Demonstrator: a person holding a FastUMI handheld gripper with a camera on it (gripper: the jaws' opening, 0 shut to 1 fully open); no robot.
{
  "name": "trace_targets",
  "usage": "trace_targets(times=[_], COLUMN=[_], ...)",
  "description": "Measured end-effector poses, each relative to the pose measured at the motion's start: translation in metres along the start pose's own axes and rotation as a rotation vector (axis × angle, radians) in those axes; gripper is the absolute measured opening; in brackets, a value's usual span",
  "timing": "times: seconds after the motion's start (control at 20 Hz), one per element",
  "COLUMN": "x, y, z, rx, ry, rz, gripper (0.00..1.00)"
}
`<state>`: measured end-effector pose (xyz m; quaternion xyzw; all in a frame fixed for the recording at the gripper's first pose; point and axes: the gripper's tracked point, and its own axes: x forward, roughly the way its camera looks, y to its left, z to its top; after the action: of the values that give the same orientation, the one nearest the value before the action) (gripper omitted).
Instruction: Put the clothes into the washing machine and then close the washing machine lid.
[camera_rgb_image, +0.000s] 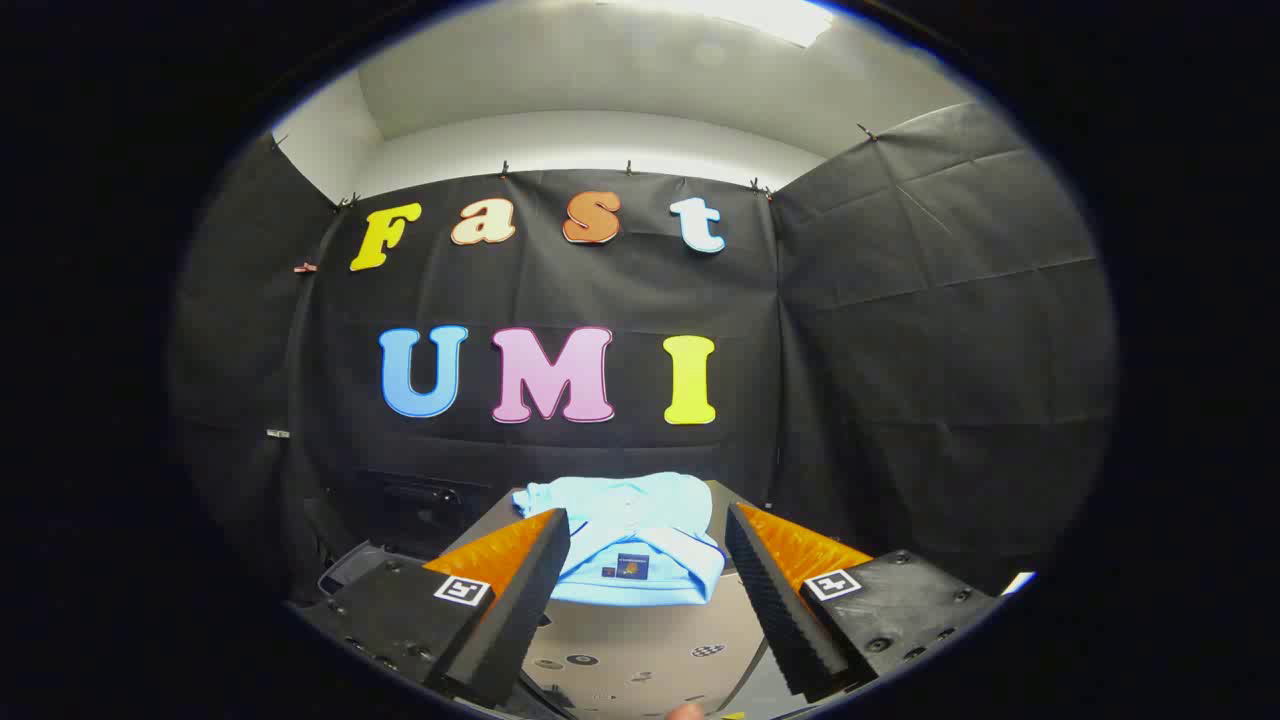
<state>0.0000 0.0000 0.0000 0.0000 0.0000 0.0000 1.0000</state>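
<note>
- The gripper (645, 525) has its 2 fingers spread wide apart with nothing between the pads; each finger (525, 590) is black with a ribbed inner face, an orange upper side and a small square marker at its base.
- Just ahead of the fingertips, framed by the gap between them, lies the light blue garment (635, 535), folded into a rough bundle on the table (640, 650). Its near folded edge carries a small dark tag, and the fingers do not touch the cloth.
- By my reading the garment is light, soft and limp: it will sag and unfold once lifted, and a thin pinch may slip off a single layer. The thick near fold, where several layers stack, looks like the best place to take hold, with the pads biting deep enough to gather more than 1 layer.
- Nothing about it seems fragile; the likely trouble is a trailing sleeve or hem that drags or catches on a rim.
- The table is a pale, smooth top with a few small round marks scattered on it near the fingers; the cloth should slide easily on it, so a pinch may push the bundle away before it closes.
- To the left of the table, lower down and in shadow, sits a dark bulky shape (405, 510); I cannot tell whether it is the washing machine.
- Beyond everything hangs the black cloth wall (930, 330) of the booth, with a white ceiling (600, 90) and a bright light above.
</note>
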Motion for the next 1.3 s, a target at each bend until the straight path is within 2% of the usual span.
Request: trace_targets(times=[0.25, 0.35, 0.45, 0.65, 0.7, 0.75, 1.0, 1.2, 1.3], x=[-0.002, 0.000, 0.000, -0.002, -0.004, -0.005, -0.002, 0.006, 0.016], y=[0.001, 0.003, 0.005, 0.006, 0.009, 0.009, 0.019, 0.015, 0.018], z=[-0.001, 0.001, 0.002, 0.009, 0.015, 0.016, 0.008, 0.006, 0.007], rx=[0.027, 0.023, 0.014, -0.014, -0.043, -0.066, 0.013, -0.028, -0.001], ry=[0.007, 0.007, 0.004, -0.036, -0.060, -0.074, -0.050, -0.031, 0.001], rz=[0.007, 0.012, 0.016, 0.019, 0.020, 0.013, 0.051, 0.047, 0.076], gripper=[0.98, 0.92, 0.90, 0.90, 0.93, 1.00, 1.00, 0.99, 0.99])
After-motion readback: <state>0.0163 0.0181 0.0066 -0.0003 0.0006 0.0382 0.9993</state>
